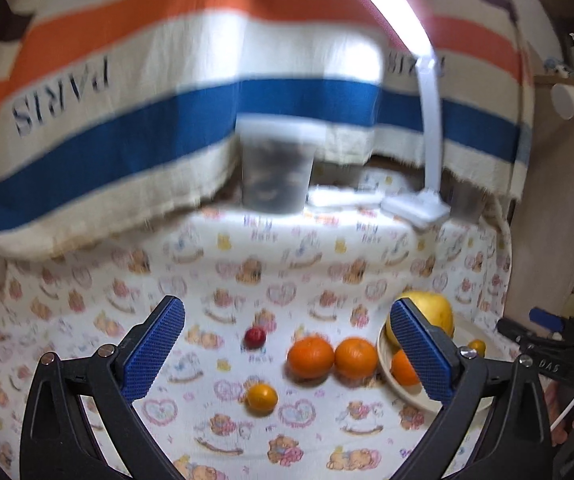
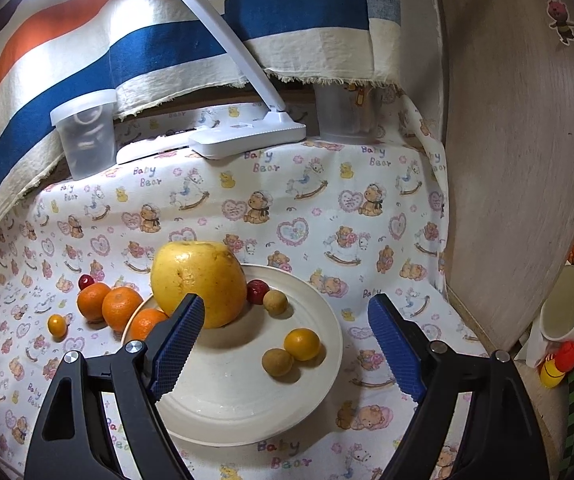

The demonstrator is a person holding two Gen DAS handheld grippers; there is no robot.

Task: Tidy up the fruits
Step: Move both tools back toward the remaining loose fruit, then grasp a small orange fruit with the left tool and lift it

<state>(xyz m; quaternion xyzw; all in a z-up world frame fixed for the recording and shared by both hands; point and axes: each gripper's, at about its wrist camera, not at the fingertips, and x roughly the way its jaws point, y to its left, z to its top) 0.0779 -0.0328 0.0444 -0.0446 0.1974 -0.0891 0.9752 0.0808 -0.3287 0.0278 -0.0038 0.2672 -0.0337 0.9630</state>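
Six fruits sit on the plate (image 2: 247, 408) under the right gripper (image 2: 283, 344), jaws spread, empty. Four wait on the cloth ahead of the left gripper (image 1: 287, 354), wide apart, empty: two oranges (image 1: 311, 356), kumquat (image 1: 261, 398), red fruit (image 1: 255, 338).

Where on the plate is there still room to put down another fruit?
The near half of the plate is bare, in front of the small orange and brown fruit. The far side is crowded around the big yellow fruit. Both grippers are empty.
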